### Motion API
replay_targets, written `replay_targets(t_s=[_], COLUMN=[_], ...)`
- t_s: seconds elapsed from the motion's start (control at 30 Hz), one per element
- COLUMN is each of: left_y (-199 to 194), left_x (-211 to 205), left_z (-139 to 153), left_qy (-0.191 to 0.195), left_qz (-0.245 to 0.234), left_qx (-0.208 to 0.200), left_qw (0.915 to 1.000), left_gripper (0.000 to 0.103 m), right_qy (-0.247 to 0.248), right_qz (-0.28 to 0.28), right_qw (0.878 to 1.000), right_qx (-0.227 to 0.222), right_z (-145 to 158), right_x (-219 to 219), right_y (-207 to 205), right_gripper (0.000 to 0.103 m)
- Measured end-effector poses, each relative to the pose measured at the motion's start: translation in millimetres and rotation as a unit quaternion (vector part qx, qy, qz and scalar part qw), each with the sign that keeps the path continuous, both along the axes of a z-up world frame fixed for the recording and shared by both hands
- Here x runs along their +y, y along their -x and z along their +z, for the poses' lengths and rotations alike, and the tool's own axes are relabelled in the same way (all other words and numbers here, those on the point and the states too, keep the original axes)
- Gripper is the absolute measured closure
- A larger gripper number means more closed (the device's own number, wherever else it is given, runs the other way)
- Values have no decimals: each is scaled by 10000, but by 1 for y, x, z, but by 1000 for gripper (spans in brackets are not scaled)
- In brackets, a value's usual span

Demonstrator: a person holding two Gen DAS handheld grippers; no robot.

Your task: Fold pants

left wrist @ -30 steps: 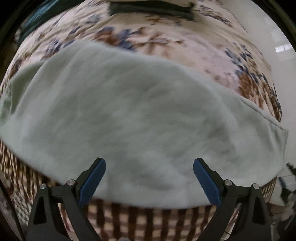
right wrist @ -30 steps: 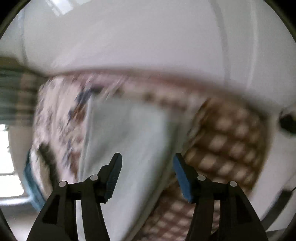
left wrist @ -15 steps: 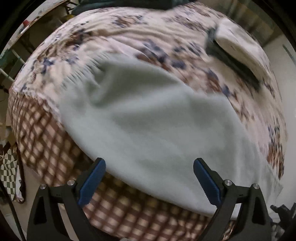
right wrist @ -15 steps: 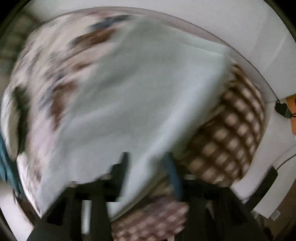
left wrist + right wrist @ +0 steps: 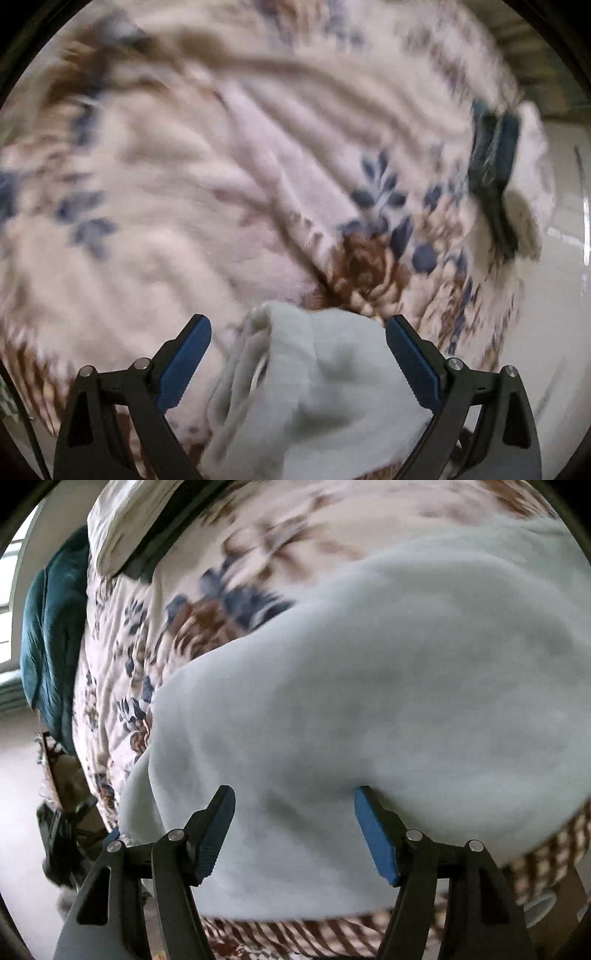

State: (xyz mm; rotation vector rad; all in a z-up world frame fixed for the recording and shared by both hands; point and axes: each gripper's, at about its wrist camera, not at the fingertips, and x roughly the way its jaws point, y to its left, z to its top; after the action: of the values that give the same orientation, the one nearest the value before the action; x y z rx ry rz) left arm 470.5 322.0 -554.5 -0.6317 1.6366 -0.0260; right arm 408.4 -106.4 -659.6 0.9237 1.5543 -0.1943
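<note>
Pants (image 5: 369, 701) – pale, on floral bedspread (image 5: 122, 635), near its checked edge. Both views now swung off mid-cloth toward one end: next fold pending, est. L gripper (image 5: 298, 338) spread, bunched end between, ungripped. R gripper (image 5: 294, 808) just widened, over cloth, ungripped. Teal cushion (image 5: 48, 627) and pillow (image 5: 524, 206) – well apart, no obstruction.
</note>
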Motion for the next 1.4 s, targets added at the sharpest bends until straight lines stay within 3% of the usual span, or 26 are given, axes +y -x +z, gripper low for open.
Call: replay_targets(t_s=[0.07, 0.1, 0.13, 0.2, 0.23, 0.27, 0.3, 0.37, 0.4, 0.43, 0.47, 0.57, 0.6, 0.63, 0.7, 0.8, 0.83, 0.87, 0.93, 1.0, 1.1, 1.2, 1.23, 1.3, 1.33, 1.4], left_y=[-12, -15, -16, -17, -15, -12, -7, -6, -8, -13, -16, -14, -11, -8, -11, -17, -19, -20, -20, -18, -6, 2, 5, 8, 9, 7], left_x=[-6, -12, -22, -37, -42, -43, -41, -33, -27, -15, 1, 23, 23, 20, 9, -14, -25, -32, -48, -54, -70, -82, -76, -66, -64, -54], left_z=[-34, -40, -41, -30, -20, -11, -1, 8, 9, 2, -6, -9, -4, 1, -1, -31, -42, -46, -42, -22, 17, 28, 27, 17, 8, -16], left_qy=[333, 420, 264, 133, 39, -7, -103, -546, -1008, -1220, -1202, -306, -74, 170, 533, 1080, 1077, 886, 581, 398, 7, -403, -538, -1235, -1401, -1488], left_qz=[-96, -233, -492, -936, -1072, -1106, -1104, -1146, -1259, -1193, -885, -299, -197, -139, -283, -463, -554, -660, -849, -1009, -1375, -1642, -1697, -2127, -2211, -2030], left_qx=[438, 488, 414, 56, -136, -336, -537, -852, -992, -948, -833, -543, -580, -579, -464, 55, 158, 134, 78, -136, -467, -674, -708, -712, -678, -378], left_qw=[9984, 9977, 9976, 9955, 9941, 9933, 9924, 9882, 9819, 9808, 9853, 9976, 9981, 9981, 9971, 9931, 9925, 9938, 9947, 9940, 9894, 9833, 9815, 9667, 9628, 9671], left_gripper=[21, 42, 52, 70, 72, 73, 84, 95, 96, 96, 96, 92, 76, 45, 26, 27, 27, 30, 57, 63, 64, 64, 64, 65, 64, 64], right_qy=[76, 143, 237, 285, 278, 268, 271, 319, 361, 412, 447, 513, 540, 596, 645, 576, 570, 569, 532, 515, 484, 380, 371, 442, 526, 560], right_qz=[61, 91, 125, 101, 43, -17, -56, -81, -66, -41, -8, 181, 242, 340, 432, 438, 460, 479, 572, 694, 810, 835, 894, 1062, 1201, 1429], right_qw=[9999, 9997, 9993, 9989, 9989, 9988, 9987, 9984, 9982, 9980, 9978, 9971, 9969, 9966, 9963, 9969, 9968, 9966, 9963, 9958, 9952, 9954, 9950, 9932, 9913, 9881], right_qx=[115, 186, 267, 346, 383, 407, 429, 452, 467, 480, 486, 535, 510, 458, 363, 310, 335, 356, 356, 292, 265, 290, 262, 168, 69, -88], right_z=[-9, -14, -20, -25, -28, -30, -32, -33, -33, -33, -32, -28, -26, -20, -12, -9, -9, -10, -13, -13, -14, -14, -12, -3, 4, 12], right_x=[13, 19, 21, 23, 22, 19, 17, 11, 10, 9, 7, 10, 11, 12, 10, 6, 4, 3, 3, 4, -1, -12, -15, -19, -22, -24], right_y=[-17, -26, -30, -34, -35, -35, -34, -33, -34, -36, -35, -42, -45, -48, -52, -58, -60, -62, -67, -73, -79, -82, -84, -90, -95, -106], right_gripper=[33, 33, 33, 33, 33, 33, 33, 33, 33, 33, 33, 33, 33, 33, 33, 33, 33, 33, 33, 33, 33, 33, 33, 33, 33, 33])
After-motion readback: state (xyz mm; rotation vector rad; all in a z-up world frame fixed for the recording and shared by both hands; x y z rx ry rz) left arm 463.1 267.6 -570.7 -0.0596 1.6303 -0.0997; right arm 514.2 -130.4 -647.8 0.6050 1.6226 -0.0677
